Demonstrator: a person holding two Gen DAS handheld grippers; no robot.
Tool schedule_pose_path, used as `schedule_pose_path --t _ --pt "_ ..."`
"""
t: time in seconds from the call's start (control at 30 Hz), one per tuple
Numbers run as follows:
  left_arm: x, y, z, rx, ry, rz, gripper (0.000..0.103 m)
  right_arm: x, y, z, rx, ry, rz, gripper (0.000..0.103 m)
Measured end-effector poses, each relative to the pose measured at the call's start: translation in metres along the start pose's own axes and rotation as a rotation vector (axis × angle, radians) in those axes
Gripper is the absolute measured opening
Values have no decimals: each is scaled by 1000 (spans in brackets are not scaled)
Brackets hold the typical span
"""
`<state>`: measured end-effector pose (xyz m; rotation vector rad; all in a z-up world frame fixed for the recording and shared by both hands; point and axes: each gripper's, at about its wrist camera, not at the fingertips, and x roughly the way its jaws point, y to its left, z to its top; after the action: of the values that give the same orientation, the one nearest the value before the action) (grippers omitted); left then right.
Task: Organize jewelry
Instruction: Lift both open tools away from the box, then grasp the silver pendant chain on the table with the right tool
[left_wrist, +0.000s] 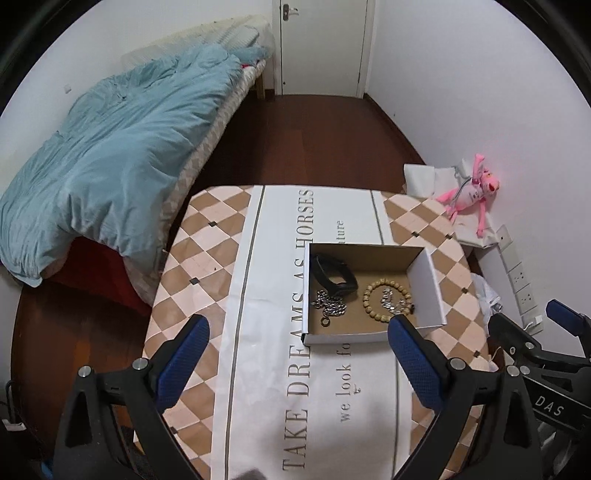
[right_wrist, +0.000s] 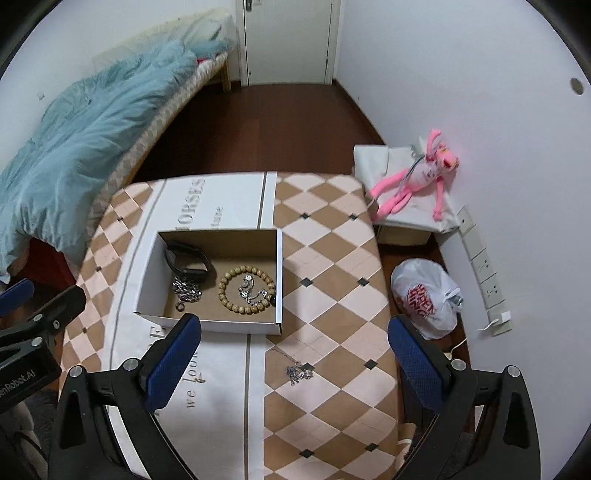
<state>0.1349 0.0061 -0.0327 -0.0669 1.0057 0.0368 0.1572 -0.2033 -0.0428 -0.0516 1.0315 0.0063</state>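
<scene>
An open cardboard box (left_wrist: 430, 280) (right_wrist: 279, 273) sits on the table. Inside lie a black wristband (left_wrist: 334, 275) (right_wrist: 188, 260), a silver chain (left_wrist: 328, 304) (right_wrist: 186, 288), a wooden bead bracelet (left_wrist: 371, 299) (right_wrist: 231, 295) and a small silver piece (left_wrist: 388, 299) (right_wrist: 249, 288) inside the bead ring. A thin silver necklace (right_wrist: 299, 369) lies loose on the tablecloth in front of the box. My left gripper (left_wrist: 297, 341) is open and empty, near the box front. My right gripper (right_wrist: 293, 341) is open and empty, above the loose necklace.
The table has a checkered cloth (right_wrist: 332, 258) with a white printed runner (left_wrist: 280, 369). A bed with a blue duvet (left_wrist: 110, 155) stands left. A pink plush toy (right_wrist: 424, 177) and a white plastic bag (right_wrist: 424, 295) lie right, by the wall.
</scene>
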Motion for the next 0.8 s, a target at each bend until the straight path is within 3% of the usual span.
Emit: schedule_pose_path --t 0.2,0.4,0.57,0.73,0.8 --pt "-32 -3 -2 0 -41 -9 99 -39 -1 -2 9 -58 21 102" --pt "-39 -6 -6 -9 -49 23 99 -45 -6 -8 32 -52 49 102" --pt "-13 -10 -22 15 -2 70 99 -5 -22 -30 65 55 54 102" --pt "38 -12 -53 35 119 114 99 60 -44 -69 131 189 86 102" --pt "60 -15 -66 42 171 125 99 82 -51 -84 155 224 108 97"
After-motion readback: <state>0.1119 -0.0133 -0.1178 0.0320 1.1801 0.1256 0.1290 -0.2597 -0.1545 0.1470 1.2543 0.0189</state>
